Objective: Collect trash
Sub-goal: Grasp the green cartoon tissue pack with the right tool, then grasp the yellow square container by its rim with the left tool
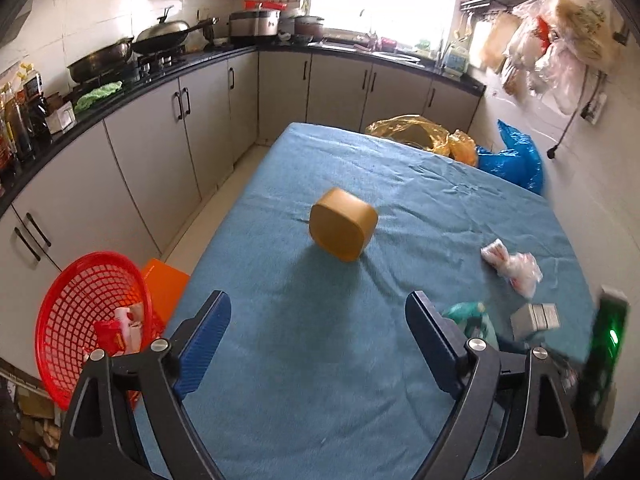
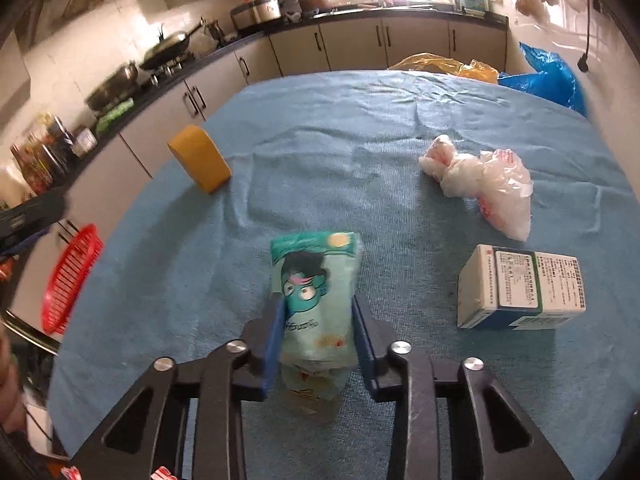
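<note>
In the right wrist view, a green snack packet was clamped at lower centre between the 2 fingers of the right gripper, over the blue tablecloth. The left gripper was spread wide with nothing between its fingers; the red basket was seen at lower left.

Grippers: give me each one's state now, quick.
Left gripper: open, nothing between its jaws.
Right gripper: shut on the green packet.
</note>
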Demonstrator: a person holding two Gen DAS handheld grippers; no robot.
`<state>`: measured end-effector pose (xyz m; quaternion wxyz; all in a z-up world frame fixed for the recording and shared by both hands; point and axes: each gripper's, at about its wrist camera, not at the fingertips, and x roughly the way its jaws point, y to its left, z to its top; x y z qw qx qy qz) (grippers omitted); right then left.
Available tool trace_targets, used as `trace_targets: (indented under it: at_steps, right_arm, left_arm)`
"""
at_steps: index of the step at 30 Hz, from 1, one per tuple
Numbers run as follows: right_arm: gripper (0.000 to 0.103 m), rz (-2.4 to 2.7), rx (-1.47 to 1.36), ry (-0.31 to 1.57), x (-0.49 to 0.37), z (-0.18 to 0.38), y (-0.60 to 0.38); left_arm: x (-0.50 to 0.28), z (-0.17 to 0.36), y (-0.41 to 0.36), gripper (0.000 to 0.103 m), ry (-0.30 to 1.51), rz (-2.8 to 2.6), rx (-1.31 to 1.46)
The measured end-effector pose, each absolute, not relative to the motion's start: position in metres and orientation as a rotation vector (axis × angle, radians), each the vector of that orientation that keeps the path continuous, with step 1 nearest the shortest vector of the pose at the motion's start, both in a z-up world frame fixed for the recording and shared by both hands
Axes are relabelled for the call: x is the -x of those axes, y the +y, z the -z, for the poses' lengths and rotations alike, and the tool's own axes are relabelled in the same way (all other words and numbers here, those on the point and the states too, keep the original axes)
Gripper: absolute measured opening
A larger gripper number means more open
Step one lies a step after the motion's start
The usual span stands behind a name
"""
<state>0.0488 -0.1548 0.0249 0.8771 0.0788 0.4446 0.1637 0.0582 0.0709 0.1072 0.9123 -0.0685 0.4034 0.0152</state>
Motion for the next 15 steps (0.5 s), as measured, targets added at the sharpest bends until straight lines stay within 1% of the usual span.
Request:
trace_targets:
  at_steps: [2,3,4,11,15]
  right_arm:
    - [0.022,-0.343,-0.208,0.904,-0.046,-0.029,-0.164]
    - [0.018,-0.343,-0.217,0.896,-0.046,-0.031,-0.166]
    - [0.016,-0.344,-0.222,0.894,-0.046,-0.031,-0.167]
    - [0.016,-0.345,-0.259,0.909,-0.046,-0.03,-0.174]
    - [0.016,-0.335,-0.301,0.906,-0.049,-0.033,-0.184]
  left_arm:
    - [-0.075,-0.109,0.069,0.088,0.844,-0.045,0.181]
    - [-0.085,-0.109,0.069,0.088,0.853,-0.059,0.2]
    - [-0.093,-0.108,0.069,0.088,0.866,-0.069,0.214]
    - [-0.16,-0.09,0.064,0.088,0.932,-0.163,0.258]
    - [-0.186,-0.076,0.056,0.088,0.963,-0.205,0.205]
